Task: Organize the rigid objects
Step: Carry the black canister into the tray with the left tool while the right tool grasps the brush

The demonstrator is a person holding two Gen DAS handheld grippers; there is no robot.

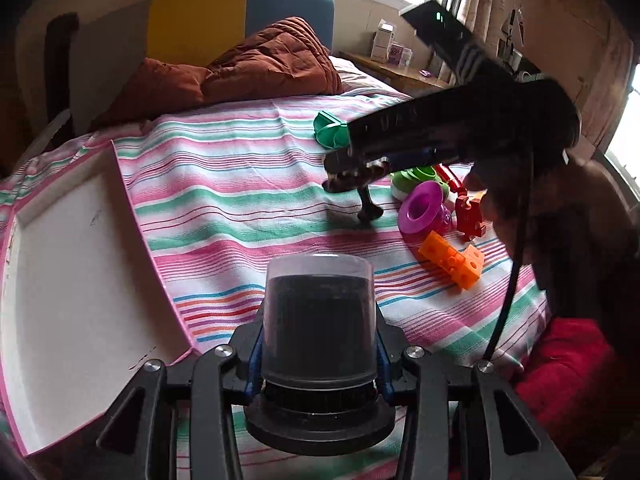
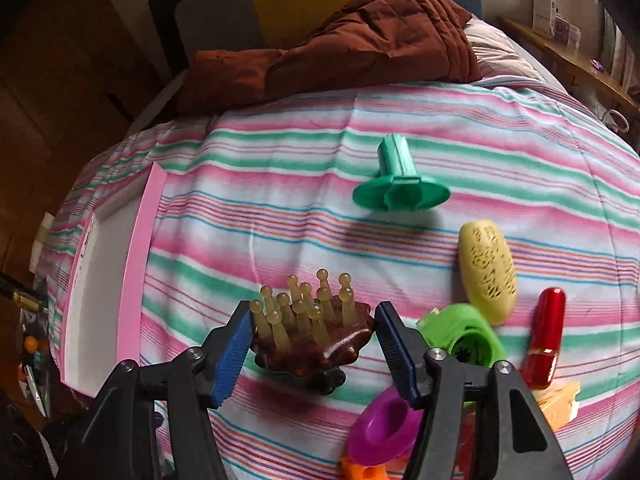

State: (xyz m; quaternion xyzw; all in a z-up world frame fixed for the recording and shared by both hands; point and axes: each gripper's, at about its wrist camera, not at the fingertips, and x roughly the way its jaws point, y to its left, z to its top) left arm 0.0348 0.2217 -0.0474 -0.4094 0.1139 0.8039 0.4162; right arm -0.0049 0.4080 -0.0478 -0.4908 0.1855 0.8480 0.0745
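My left gripper (image 1: 319, 354) is shut on a black canister with a clear cap (image 1: 319, 320), held above the striped bed beside the pink-rimmed white tray (image 1: 72, 264). My right gripper (image 2: 314, 340) is shut on a brown massage brush with tan knobs (image 2: 310, 332), lifted just above the sheet; it shows in the left wrist view (image 1: 352, 178). Loose toys lie on the bed: a teal spool (image 2: 400, 184), a yellow oval (image 2: 488, 270), a red lipstick (image 2: 546, 334), a green ring (image 2: 466, 334), a purple spool (image 1: 424, 208), an orange block (image 1: 452, 258) and a red piece (image 1: 470, 214).
A brown quilt (image 1: 260, 68) lies at the head of the bed. A red cloth (image 1: 568, 376) sits at the bed's right edge. A wooden desk (image 1: 392, 68) with boxes stands by the window. The tray also shows at left in the right wrist view (image 2: 132, 280).
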